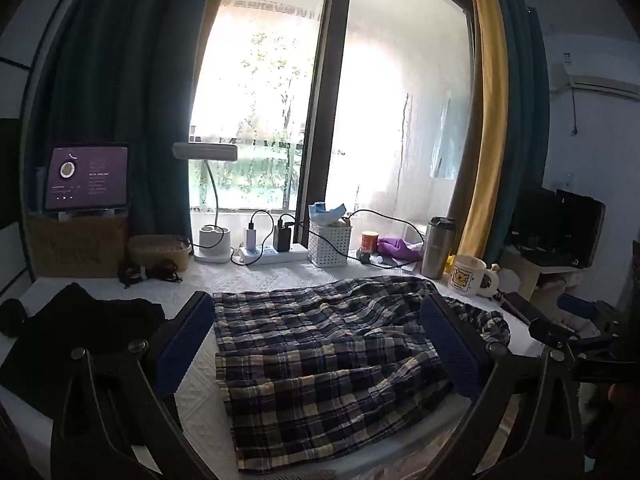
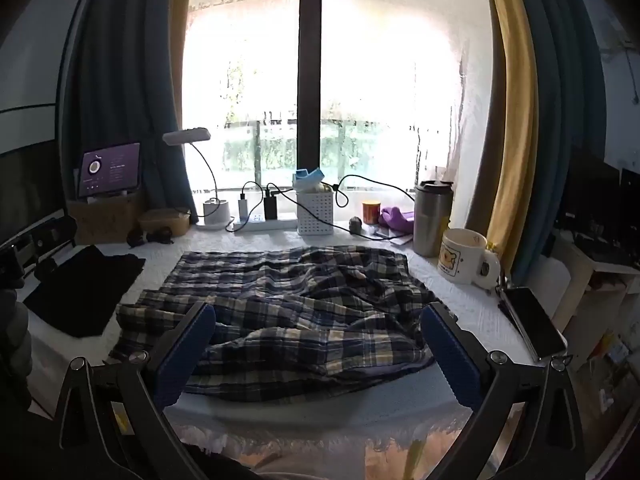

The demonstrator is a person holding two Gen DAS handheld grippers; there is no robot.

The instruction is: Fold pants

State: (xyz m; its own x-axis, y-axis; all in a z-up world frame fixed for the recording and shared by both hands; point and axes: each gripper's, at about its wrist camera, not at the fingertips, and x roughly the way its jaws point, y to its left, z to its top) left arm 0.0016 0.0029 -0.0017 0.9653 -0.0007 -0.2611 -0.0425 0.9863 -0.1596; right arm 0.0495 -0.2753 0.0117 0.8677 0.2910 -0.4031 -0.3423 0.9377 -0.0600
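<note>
left tool [image 1: 318,344] spread, empty | right tool [image 2: 318,342] spread, empty | plaid pants [image 2: 280,308] rumpled on counter [image 2: 460,300], between both tools' fingers, untouched

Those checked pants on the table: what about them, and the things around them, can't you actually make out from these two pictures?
- plaid pants: bunched in both views, so waistband and leg ends cannot be told apart.
- Their near edge: in the left wrist view, cut off by the frame bottom and the left gripper.
- tablet: text too small to read.
- Outside the window: washed out by glare.
- black cloth: too dark to identify.
</note>
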